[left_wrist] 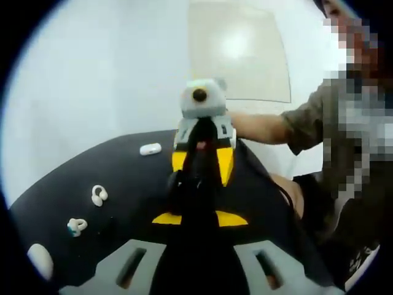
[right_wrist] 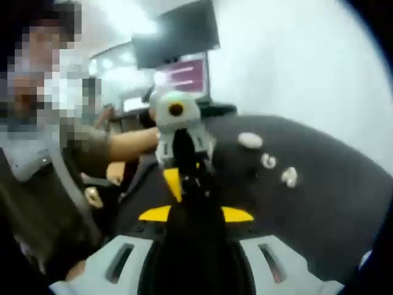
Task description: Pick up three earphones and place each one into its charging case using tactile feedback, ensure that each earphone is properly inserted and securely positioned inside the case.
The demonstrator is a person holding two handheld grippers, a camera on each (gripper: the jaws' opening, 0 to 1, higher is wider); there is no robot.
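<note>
My two grippers face each other tip to tip over a black table [left_wrist: 129,172]. The left gripper [left_wrist: 198,187] rises as one dark mass with its jaws together, and the right gripper [left_wrist: 200,153] meets it head-on. In the right gripper view the right gripper [right_wrist: 190,187] also has its jaws together, touching the left gripper [right_wrist: 182,153]. Whether anything sits between the tips is hidden. A white earphone [left_wrist: 98,195] and a white and teal earphone [left_wrist: 77,226] lie to the left. A white oval case [left_wrist: 150,149] lies farther back. Two earphones [right_wrist: 268,161] [right_wrist: 288,177] and an oval case [right_wrist: 250,140] lie on the table.
Another white rounded object [left_wrist: 40,258] lies at the near left edge of the table. A person sits beside the table, with a forearm [left_wrist: 258,128] reaching to the right gripper. Dark screens [right_wrist: 178,31] stand behind the table [right_wrist: 319,184].
</note>
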